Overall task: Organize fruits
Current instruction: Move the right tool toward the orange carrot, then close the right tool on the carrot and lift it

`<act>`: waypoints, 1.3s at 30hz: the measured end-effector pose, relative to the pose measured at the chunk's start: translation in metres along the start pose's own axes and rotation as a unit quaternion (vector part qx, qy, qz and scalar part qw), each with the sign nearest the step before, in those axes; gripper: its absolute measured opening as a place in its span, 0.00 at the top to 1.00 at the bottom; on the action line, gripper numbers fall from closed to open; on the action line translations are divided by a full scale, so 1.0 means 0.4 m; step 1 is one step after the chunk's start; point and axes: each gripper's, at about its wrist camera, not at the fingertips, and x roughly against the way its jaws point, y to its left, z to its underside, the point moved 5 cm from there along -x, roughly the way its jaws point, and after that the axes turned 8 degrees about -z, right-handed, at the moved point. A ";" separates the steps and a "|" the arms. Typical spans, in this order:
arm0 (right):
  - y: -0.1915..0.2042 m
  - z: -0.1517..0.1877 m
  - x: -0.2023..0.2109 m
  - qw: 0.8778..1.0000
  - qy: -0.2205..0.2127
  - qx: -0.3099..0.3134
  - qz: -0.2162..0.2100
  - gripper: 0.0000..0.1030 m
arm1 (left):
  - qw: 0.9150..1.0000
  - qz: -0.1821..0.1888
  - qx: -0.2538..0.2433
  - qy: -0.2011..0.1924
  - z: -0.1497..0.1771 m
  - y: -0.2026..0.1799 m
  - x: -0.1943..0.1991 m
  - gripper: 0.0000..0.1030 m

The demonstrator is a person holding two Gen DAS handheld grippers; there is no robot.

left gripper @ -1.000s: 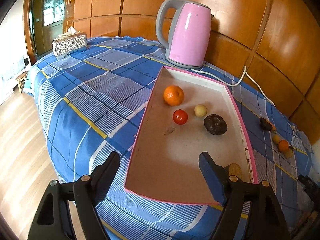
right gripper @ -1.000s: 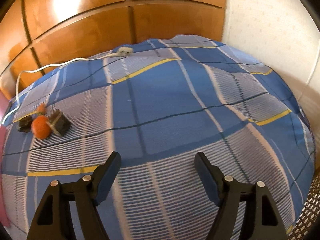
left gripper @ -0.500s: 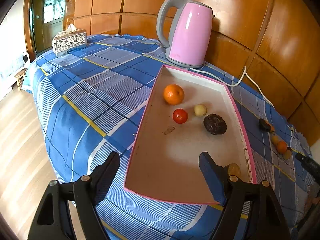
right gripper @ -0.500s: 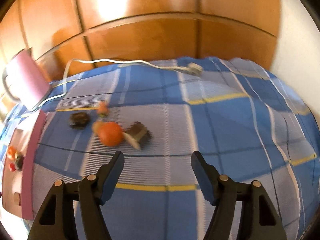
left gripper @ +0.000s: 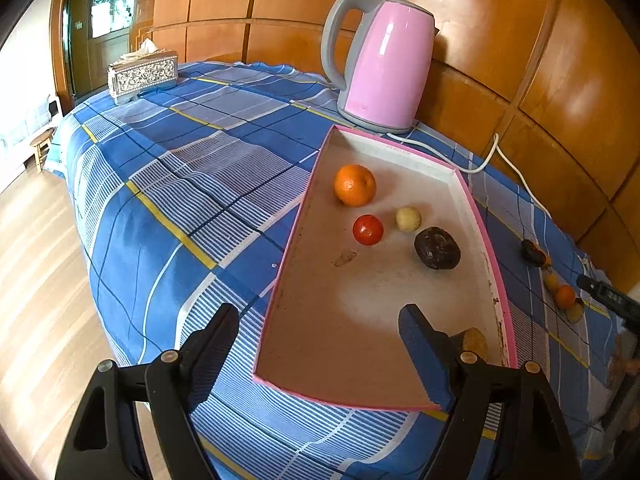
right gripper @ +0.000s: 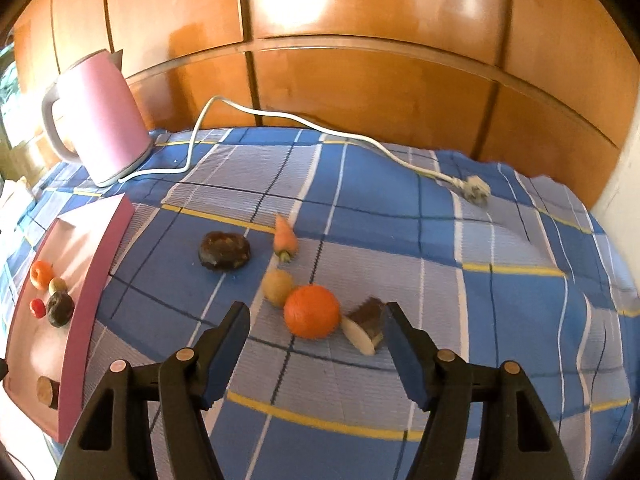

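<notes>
Right wrist view showed the right tongs (right gripper: 316, 336) spread wide and empty above the checked tabletop (right gripper: 480, 248), an orange (right gripper: 311, 311) lying between their tips. Beside that orange lay a pale round fruit (right gripper: 278, 286) and a carrot (right gripper: 285, 237). Left tongs (left gripper: 320, 340) hung released over the pink tray (left gripper: 280, 280), which held another orange (left gripper: 355, 185).

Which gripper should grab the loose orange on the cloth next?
Right. The right gripper is open and lined up just short of the orange, while the left gripper hovers open over the pink tray.
</notes>
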 end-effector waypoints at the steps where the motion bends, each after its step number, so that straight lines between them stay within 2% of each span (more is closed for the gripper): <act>1: 0.003 -0.010 -0.012 1.000 0.004 0.004 -0.002 0.41 | 1.000 -0.001 0.001 0.000 -0.001 0.001 -0.001 0.20; 6: 0.021 -0.054 -0.071 1.000 0.020 0.021 -0.002 0.53 | 1.000 -0.006 0.011 0.005 -0.002 0.018 -0.009 0.20; 17: 0.048 -0.106 -0.210 0.996 0.073 0.052 0.009 0.53 | 1.000 -0.014 0.021 0.012 -0.003 0.035 -0.021 0.19; 19: 0.048 -0.105 -0.230 0.995 0.082 0.056 0.008 0.60 | 1.000 -0.017 0.024 0.011 -0.004 0.039 -0.020 0.19; 21: 0.049 -0.102 -0.249 0.994 0.093 0.061 0.010 0.63 | 0.999 -0.019 0.027 0.011 -0.005 0.043 -0.020 0.19; 23: 0.048 -0.097 -0.264 0.993 0.100 0.064 0.011 0.73 | 0.999 -0.021 0.030 0.011 -0.006 0.046 -0.019 0.19; 24: 0.048 -0.093 -0.272 0.992 0.105 0.065 0.013 0.74 | 0.999 -0.023 0.030 0.010 -0.006 0.047 -0.019 0.19; 26: 0.047 -0.094 -0.274 0.993 0.101 0.063 0.012 0.79 | 0.999 -0.024 0.032 0.010 -0.006 0.049 -0.018 0.19; 31: 0.045 -0.103 -0.261 0.995 0.083 0.059 0.016 0.79 | 0.999 -0.023 0.033 0.010 -0.003 0.050 -0.013 0.19; 39: 0.048 -0.129 -0.174 0.998 0.035 0.048 0.003 0.79 | 0.999 -0.019 0.039 0.004 -0.003 0.052 0.003 0.18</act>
